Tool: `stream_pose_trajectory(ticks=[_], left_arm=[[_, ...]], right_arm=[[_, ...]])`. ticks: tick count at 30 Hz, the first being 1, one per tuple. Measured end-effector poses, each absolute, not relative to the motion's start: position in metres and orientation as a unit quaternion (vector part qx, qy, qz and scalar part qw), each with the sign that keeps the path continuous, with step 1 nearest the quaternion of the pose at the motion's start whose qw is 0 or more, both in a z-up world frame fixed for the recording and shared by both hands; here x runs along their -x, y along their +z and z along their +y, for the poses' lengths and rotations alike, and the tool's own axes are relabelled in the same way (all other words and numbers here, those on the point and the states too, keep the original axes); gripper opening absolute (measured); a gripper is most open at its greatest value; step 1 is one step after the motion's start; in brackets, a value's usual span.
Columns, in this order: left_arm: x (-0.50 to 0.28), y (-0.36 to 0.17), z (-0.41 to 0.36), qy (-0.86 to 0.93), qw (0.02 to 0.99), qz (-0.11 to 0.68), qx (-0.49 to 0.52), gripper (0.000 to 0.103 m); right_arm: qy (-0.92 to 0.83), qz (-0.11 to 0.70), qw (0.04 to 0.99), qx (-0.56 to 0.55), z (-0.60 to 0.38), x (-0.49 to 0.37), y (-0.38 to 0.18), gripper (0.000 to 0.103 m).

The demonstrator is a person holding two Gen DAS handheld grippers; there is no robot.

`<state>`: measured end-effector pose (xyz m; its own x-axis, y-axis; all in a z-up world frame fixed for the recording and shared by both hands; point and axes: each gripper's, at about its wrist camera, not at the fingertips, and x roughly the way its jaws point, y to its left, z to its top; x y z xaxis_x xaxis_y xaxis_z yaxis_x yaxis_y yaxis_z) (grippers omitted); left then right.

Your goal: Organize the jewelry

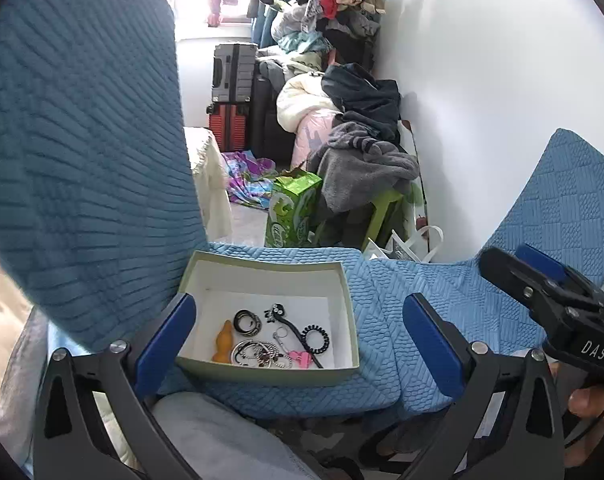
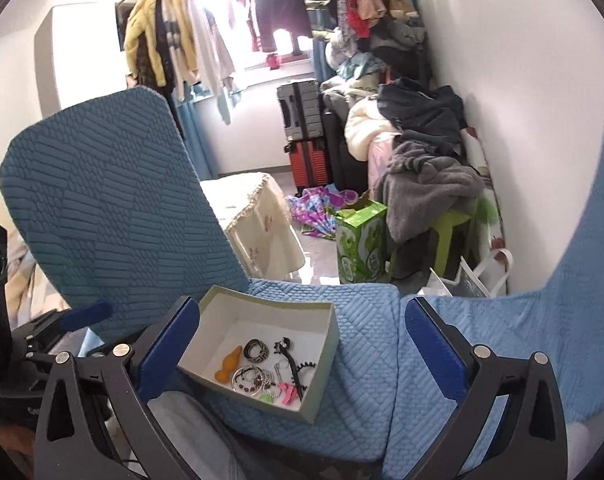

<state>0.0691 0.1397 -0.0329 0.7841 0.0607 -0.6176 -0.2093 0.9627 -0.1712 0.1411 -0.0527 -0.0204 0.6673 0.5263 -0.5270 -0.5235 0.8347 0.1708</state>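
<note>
— What's on the far left?

— A tall blue quilted cushion [image 1: 81, 152], standing upright beside the box.

— And the left gripper [image 1: 297, 344]?

— Its jaws are spread wide and hold nothing. The box [image 1: 269, 372] sits between them, further ahead, on the blue quilted seat cover [image 1: 382, 312].

— What's in the box?

— From left to right: an orange piece [image 1: 223, 340], a black-and-white bangle [image 1: 247, 322], a heap of silver bangles and beads [image 1: 257, 354], a black clip with a skull charm [image 1: 287, 322], a pink clip [image 1: 297, 359] and a black coil hair tie [image 1: 316, 338]. All lie loose on the white bottom, crowded toward the near wall.

— And the right gripper [image 2: 302, 348]?

— Its jaws are also released and empty. From its own camera the box lies just beside its left finger. In the left wrist view it hangs at the right edge, well apart from the box.
</note>
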Motion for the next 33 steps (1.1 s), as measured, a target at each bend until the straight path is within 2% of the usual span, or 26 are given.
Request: stream_pose_trajectory(ticks=[13, 33], left_arm=[[-0.043, -0.047, 0.141, 0.094, 0.933, 0.332, 0.103, 0.102], [-0.042, -0.079, 0.135, 0.098, 0.912, 0.382, 0.108, 0.102]], right_arm=[[0.236, 0.318, 0.918, -0.007, -0.101, -0.109, -0.056, 0.103], [0.215, 0.337, 0.917, 0.001, -0.103, -0.097, -0.082, 0.103]])
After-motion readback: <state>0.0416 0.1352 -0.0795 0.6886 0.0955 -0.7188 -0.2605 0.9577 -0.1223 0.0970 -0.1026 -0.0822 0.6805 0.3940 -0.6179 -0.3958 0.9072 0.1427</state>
